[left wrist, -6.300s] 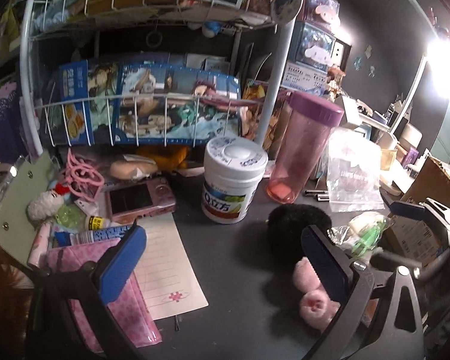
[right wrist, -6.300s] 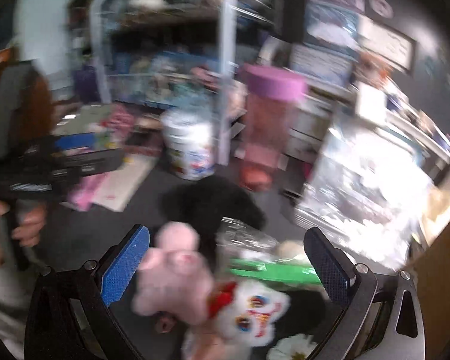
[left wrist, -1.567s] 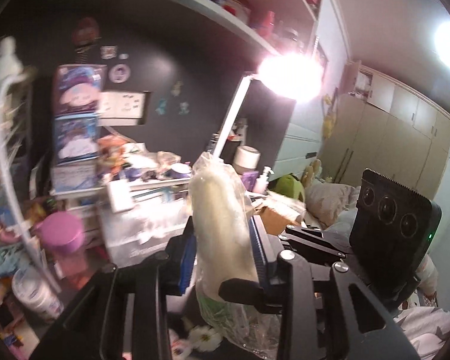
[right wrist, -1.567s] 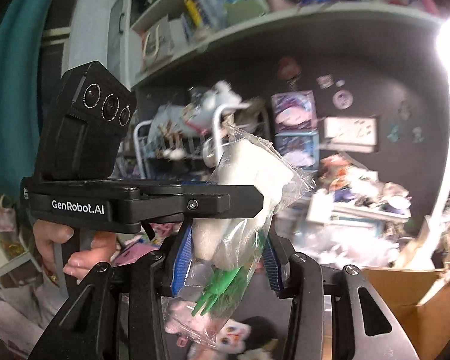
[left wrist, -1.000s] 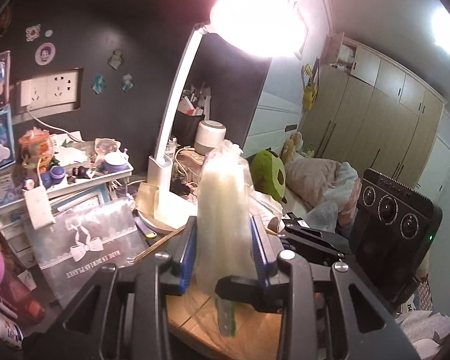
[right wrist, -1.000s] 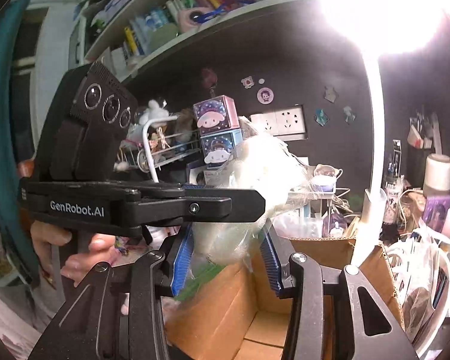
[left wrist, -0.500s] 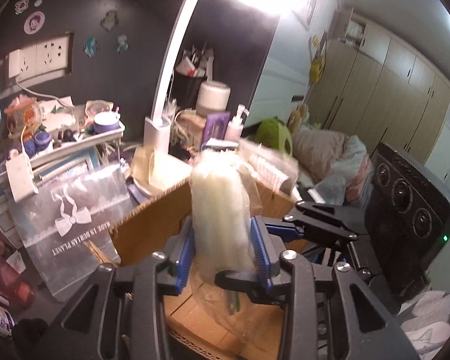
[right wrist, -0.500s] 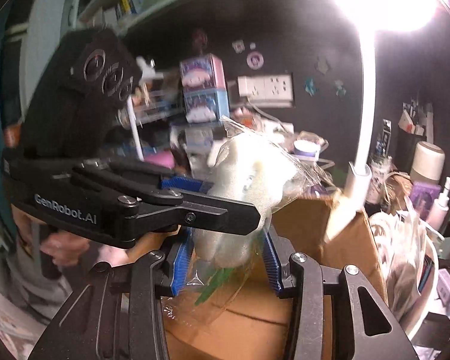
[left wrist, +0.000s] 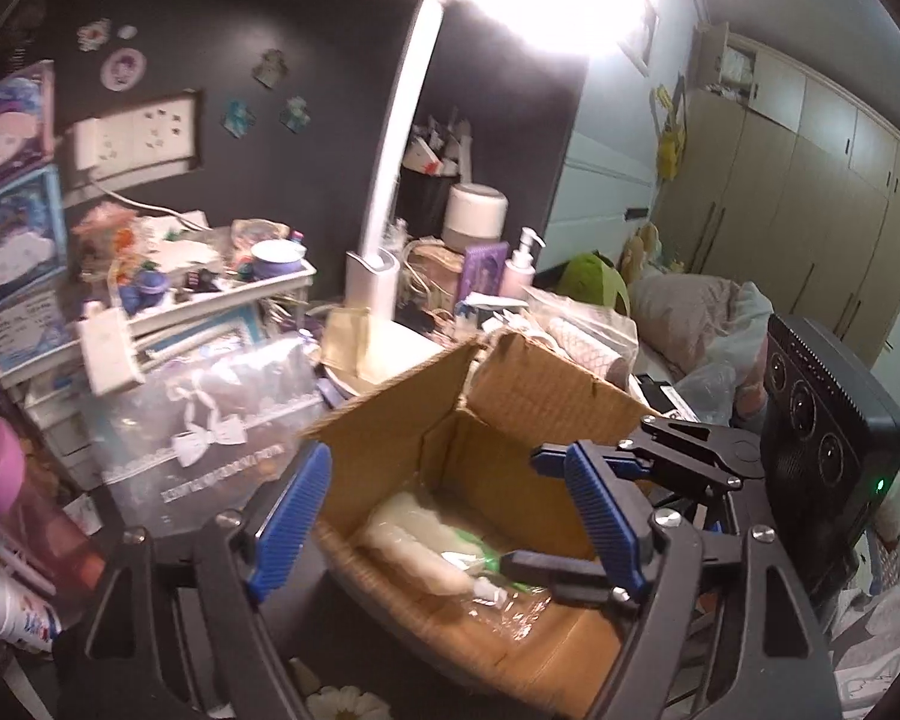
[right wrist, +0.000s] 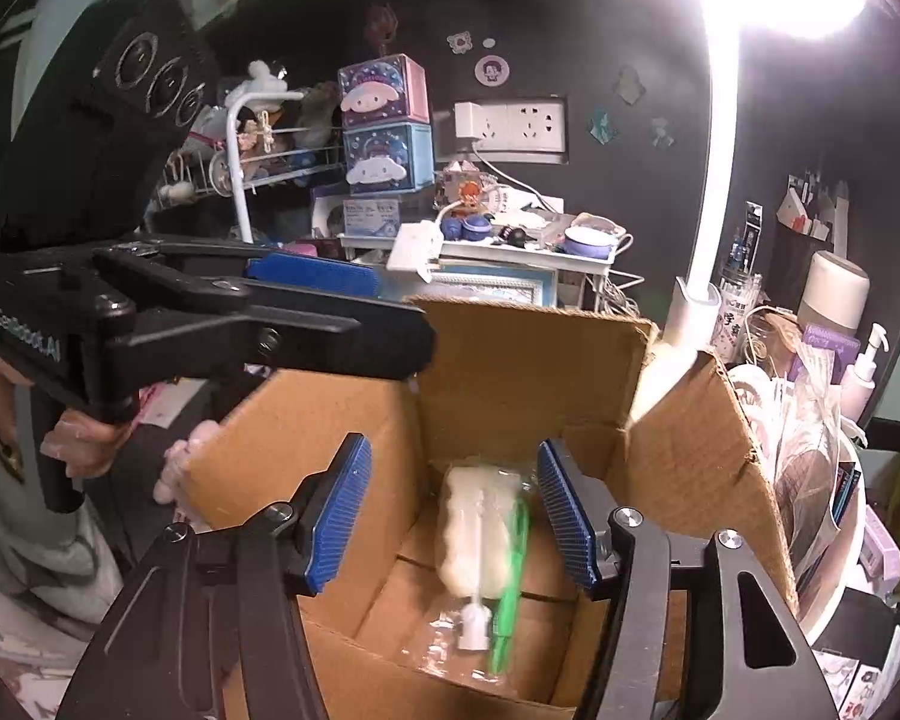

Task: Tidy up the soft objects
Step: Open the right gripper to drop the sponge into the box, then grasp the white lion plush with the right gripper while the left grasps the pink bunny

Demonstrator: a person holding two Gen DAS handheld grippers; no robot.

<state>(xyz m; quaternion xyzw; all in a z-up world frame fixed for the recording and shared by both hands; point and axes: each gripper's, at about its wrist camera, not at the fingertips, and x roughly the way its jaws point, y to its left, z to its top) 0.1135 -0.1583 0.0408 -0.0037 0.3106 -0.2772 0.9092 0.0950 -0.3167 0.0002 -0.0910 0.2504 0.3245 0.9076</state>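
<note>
Left gripper, marked "GenRobot.AI": fingers just parted, empty. Right gripper: likewise. Bagged plush lies in cardboard box; desk lamp behind.

Half a second ago both grippers pinched the clear bag holding a white fluffy item and a green stick; now the bag lies on the floor of the open cardboard box. The left gripper and the right gripper have just been opening, and nothing sits between their pads.
</note>
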